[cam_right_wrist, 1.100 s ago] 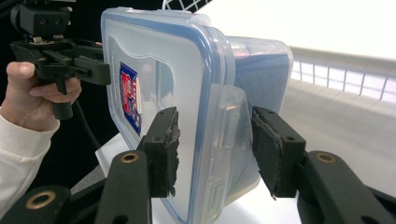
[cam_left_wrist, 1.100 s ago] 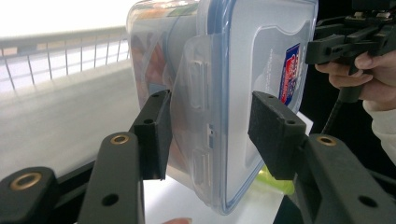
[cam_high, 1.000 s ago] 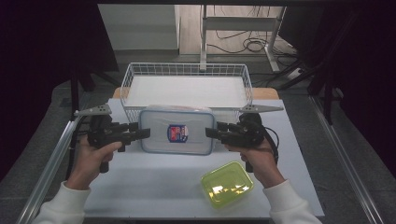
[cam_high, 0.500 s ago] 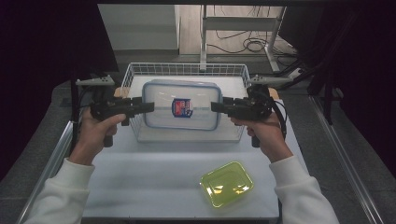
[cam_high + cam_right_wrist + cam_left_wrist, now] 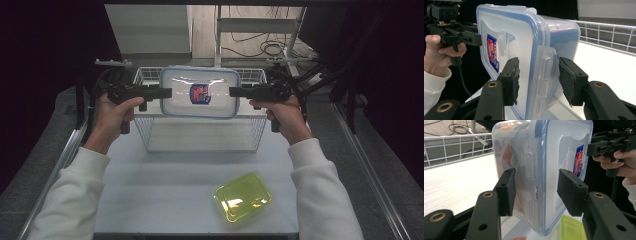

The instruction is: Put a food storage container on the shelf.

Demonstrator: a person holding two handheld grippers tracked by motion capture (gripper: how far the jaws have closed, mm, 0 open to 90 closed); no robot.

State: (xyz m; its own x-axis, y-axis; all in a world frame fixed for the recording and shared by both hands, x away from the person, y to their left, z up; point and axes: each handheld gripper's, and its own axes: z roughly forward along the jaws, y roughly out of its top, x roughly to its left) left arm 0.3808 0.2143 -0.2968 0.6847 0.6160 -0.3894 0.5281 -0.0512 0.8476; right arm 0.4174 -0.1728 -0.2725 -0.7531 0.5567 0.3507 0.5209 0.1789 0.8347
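Observation:
A clear plastic container (image 5: 200, 92) with a blue-rimmed lid and a red-and-blue label hangs in the air above the wire basket (image 5: 150, 131), tilted so its lid faces the high view. My left gripper (image 5: 167, 93) is shut on its left end and my right gripper (image 5: 232, 92) on its right end. In the left gripper view the container (image 5: 549, 157) sits between my left gripper's (image 5: 537, 187) pads, one on the lid and one on the underside. The right gripper view shows my right gripper (image 5: 539, 75) clamped over the side latch of the container (image 5: 509, 42).
The wire basket stands at the far side of the white table (image 5: 165, 190), directly under the container. A yellow-green plastic box (image 5: 243, 196) lies near the table's front right. Metal rails (image 5: 65, 160) run along both sides of the table.
Both grippers have lifted the container off the table and carried it up and away from the person, from in front of the basket to above it.

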